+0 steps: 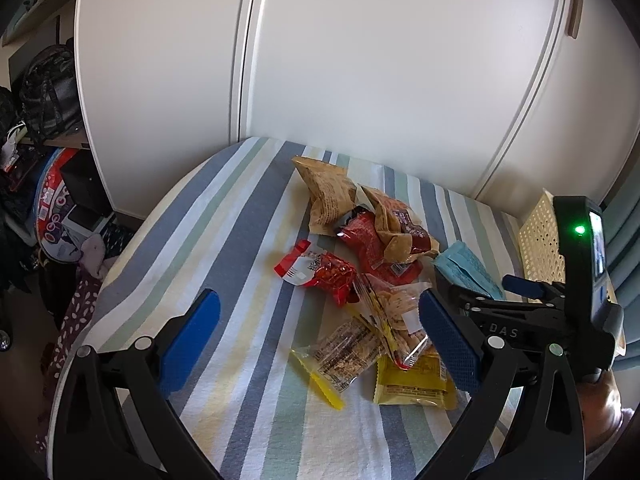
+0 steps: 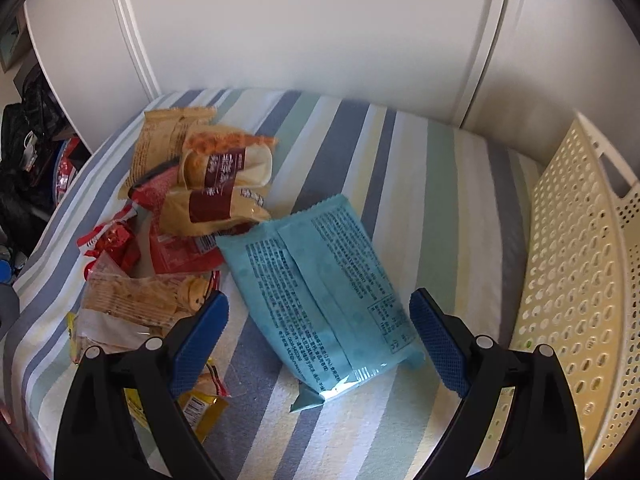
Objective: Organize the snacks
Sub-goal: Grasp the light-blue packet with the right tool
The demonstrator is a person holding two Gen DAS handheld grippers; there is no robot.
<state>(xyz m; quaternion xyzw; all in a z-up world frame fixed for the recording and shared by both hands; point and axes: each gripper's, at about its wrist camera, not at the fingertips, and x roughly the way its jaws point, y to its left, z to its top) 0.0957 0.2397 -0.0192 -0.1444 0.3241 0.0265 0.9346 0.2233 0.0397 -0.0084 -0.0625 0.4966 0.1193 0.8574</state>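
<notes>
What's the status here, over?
Both tools open, empty. Right tool over the blue packet; left tool over the snack pile. Basket on the right, nothing visible inside. Nothing in the way.

Right claw (image 2: 319, 342): blue-padded fingers (image 2: 439, 344) spread wide, nothing between the pads, poised over the near end of the blue packet.
Blue packet (image 2: 320, 280): flat, printed back up, seam running lengthwise, lying diagonally on the striped cloth (image 2: 400, 160); far corner touching the snack heap.
Snack heap, left of the packet: tan bags (image 2: 216, 176) with dark red labels on top, red packets (image 2: 116, 240) below, a clear cracker pack (image 2: 132, 300) nearer, yellow wrappers (image 2: 200, 408) partly hidden behind the left finger.
Cream perforated basket (image 2: 580, 260): right edge of view, handle slot in its wall, standing apart from the packet.
White panelled doors (image 2: 320, 20): behind the cloth.
</notes>
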